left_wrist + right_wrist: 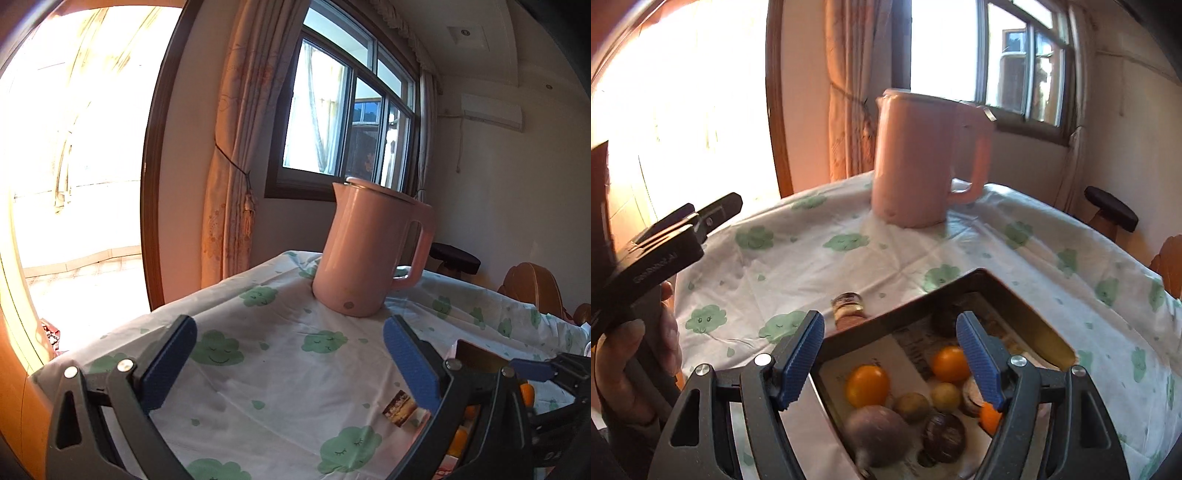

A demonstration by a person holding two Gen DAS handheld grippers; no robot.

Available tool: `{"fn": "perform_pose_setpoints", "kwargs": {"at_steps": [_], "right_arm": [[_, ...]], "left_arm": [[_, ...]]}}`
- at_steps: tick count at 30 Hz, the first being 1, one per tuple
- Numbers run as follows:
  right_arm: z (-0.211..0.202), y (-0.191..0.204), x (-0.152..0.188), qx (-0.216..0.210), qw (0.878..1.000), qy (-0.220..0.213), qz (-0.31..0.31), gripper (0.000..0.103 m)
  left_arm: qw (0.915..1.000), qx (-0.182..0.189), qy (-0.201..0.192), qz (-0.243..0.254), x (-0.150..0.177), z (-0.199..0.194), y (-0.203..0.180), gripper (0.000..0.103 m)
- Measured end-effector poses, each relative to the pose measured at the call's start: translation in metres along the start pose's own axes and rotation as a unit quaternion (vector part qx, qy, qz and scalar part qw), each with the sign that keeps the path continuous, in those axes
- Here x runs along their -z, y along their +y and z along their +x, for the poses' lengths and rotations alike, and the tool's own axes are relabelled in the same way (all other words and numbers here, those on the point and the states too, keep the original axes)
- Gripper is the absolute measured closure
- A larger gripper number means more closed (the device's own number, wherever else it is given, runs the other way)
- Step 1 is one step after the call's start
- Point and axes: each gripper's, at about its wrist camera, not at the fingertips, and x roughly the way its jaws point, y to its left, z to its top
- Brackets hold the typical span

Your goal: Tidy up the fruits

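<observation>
We hold our left gripper (288, 354) spread apart at lower centre over the cloud-print white tablecloth (258, 387). Our right gripper (890, 354), also apart and empty, frames the dark rectangular tray (1027, 310) holding round orange fruits (868, 384), below the pink plastic jug (916, 158).

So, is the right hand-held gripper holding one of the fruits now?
No. The right hand-held gripper is open above the tray, its blue fingers spread with nothing between them; the fruits lie below.

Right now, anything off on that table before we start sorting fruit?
One oddity: a small wrapped snack lies loose on the tablecloth just outside the tray, while all the fruit sits inside. The pink kettle stands upright; nothing is spilled. Both grippers, left and right, are open and empty.
</observation>
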Motion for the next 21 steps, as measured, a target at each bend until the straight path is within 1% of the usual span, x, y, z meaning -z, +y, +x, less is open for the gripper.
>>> {"fn": "perform_pose_setpoints", "kwargs": {"at_steps": [1, 2, 4, 5, 7, 10, 11, 12, 13, 14, 16, 17, 19, 21], "right_arm": [[0.014, 0.009, -0.006, -0.009, 1.000, 0.020, -0.009, 0.029], [0.029, 0.020, -0.012, -0.010, 0.999, 0.040, -0.022, 0.034], [0.049, 0.034, -0.020, -0.001, 0.997, 0.071, -0.043, 0.039], [0.059, 0.039, -0.023, -0.003, 0.995, 0.088, -0.048, 0.041], [0.076, 0.046, -0.027, -0.007, 0.991, 0.118, -0.059, 0.041], [0.098, 0.051, -0.031, 0.025, 0.984, 0.158, -0.075, 0.051], [0.106, 0.050, -0.033, 0.027, 0.982, 0.172, -0.072, 0.052], [0.114, 0.049, -0.032, 0.018, 0.979, 0.192, -0.066, 0.053], [0.118, 0.049, -0.031, 0.016, 0.977, 0.201, -0.068, 0.059], [0.123, 0.051, -0.031, 0.026, 0.975, 0.206, -0.075, 0.068], [0.124, 0.054, -0.031, 0.032, 0.976, 0.200, -0.078, 0.068], [0.121, 0.055, -0.031, 0.031, 0.978, 0.189, -0.077, 0.068], [0.109, 0.055, -0.033, 0.026, 0.984, 0.163, -0.068, 0.068], [0.085, 0.048, -0.035, 0.028, 0.990, 0.130, -0.054, 0.068]], "left_arm": [[1.0000, -0.004, 0.000, -0.004, -0.001, 0.000, 0.005, 0.000], [0.9999, -0.007, 0.001, -0.008, 0.000, 0.001, 0.011, 0.000], [0.9999, -0.008, 0.004, -0.013, 0.003, 0.004, 0.017, 0.000], [0.9998, -0.009, 0.008, -0.014, 0.005, 0.006, 0.020, 0.000], [0.9998, -0.007, 0.012, -0.015, 0.009, 0.009, 0.023, 0.000], [0.9997, -0.002, 0.018, -0.015, 0.013, 0.010, 0.023, 0.000], [0.9997, 0.000, 0.019, -0.014, 0.013, 0.011, 0.023, 0.000], [0.9997, 0.003, 0.021, -0.015, 0.013, 0.011, 0.022, 0.000], [0.9997, 0.004, 0.022, -0.014, 0.014, 0.011, 0.021, 0.000], [0.9997, 0.005, 0.021, -0.014, 0.013, 0.010, 0.021, 0.000], [0.9997, 0.006, 0.020, -0.014, 0.013, 0.008, 0.021, 0.000], [0.9997, 0.008, 0.020, -0.016, 0.012, 0.007, 0.021, 0.000], [0.9996, 0.013, 0.019, -0.016, 0.011, 0.005, 0.018, 0.000], [0.9996, 0.019, 0.017, -0.013, 0.011, 0.002, 0.011, 0.000]]}}
